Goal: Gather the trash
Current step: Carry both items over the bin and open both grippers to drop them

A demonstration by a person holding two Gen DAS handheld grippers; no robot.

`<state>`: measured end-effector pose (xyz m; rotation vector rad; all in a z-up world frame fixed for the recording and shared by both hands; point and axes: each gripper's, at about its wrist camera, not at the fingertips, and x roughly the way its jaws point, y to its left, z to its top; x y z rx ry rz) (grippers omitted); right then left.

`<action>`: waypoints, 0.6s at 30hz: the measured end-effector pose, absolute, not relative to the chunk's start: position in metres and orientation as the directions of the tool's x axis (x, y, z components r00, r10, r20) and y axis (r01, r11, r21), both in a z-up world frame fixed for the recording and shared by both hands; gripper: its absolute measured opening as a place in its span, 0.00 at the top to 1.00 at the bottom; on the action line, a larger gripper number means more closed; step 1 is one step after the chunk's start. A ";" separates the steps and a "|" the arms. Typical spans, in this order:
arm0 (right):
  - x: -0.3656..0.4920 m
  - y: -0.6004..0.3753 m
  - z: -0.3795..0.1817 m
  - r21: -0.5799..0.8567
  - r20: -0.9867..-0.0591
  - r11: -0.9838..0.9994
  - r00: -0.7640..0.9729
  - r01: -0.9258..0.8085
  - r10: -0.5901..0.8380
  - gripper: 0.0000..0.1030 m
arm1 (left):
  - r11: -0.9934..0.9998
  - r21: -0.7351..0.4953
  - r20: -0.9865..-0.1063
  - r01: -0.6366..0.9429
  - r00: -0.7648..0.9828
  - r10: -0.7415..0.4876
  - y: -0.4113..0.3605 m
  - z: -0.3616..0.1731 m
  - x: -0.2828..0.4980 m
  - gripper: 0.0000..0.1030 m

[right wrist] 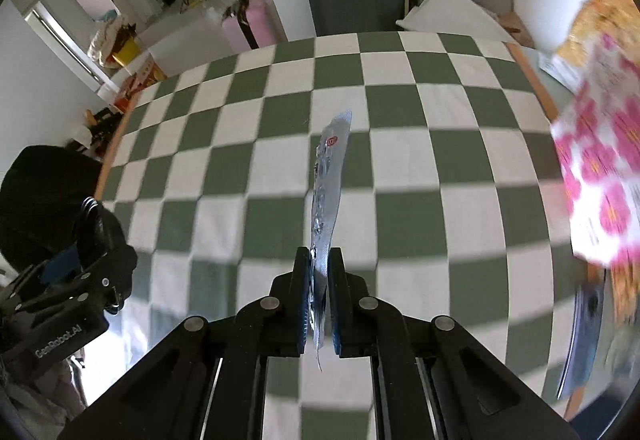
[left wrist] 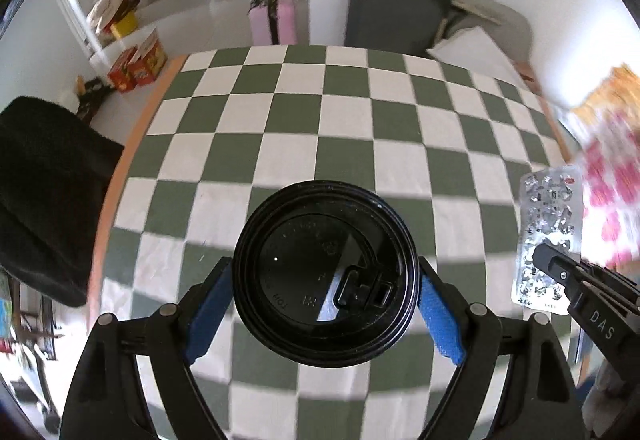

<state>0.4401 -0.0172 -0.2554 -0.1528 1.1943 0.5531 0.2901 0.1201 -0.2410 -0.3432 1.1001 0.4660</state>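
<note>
1. The left gripper [left wrist: 326,298] stands wide, its blue pads [left wrist: 440,320] pressed against a black-lidded takeaway cup [left wrist: 326,272] held between them.
2. The right gripper [right wrist: 319,296] is clamped narrow on an emptied silver blister pack [right wrist: 330,179], which sticks out forward, edge-on, above the checkered tablecloth [right wrist: 420,159].

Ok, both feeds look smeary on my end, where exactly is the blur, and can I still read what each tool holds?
Left wrist view: black cup lid between the blue pads is sharp; the pink floral bag at right is smeared. Right wrist view: blister pack in the right tool is sharp; checkered cloth and right edge are motion-blurred. Fisheye bends the checks in both.
</note>
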 end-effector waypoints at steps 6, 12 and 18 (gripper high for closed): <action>0.313 -0.056 -0.234 0.219 -0.885 0.881 0.296 -0.418 0.361 0.92 | 0.907 -0.040 -0.900 -0.418 0.410 0.149 0.089 -0.228 0.187 0.17; 0.184 -0.097 -0.234 0.274 -0.889 0.895 0.261 -0.352 0.375 0.92 | 0.937 -0.057 -0.921 -0.346 0.381 0.085 0.066 -0.236 0.095 0.17; 0.090 -0.125 -0.265 0.321 -0.910 0.887 0.151 -0.333 0.386 0.92 | 0.932 -0.096 -0.959 -0.351 0.282 0.008 0.047 -0.282 0.016 0.17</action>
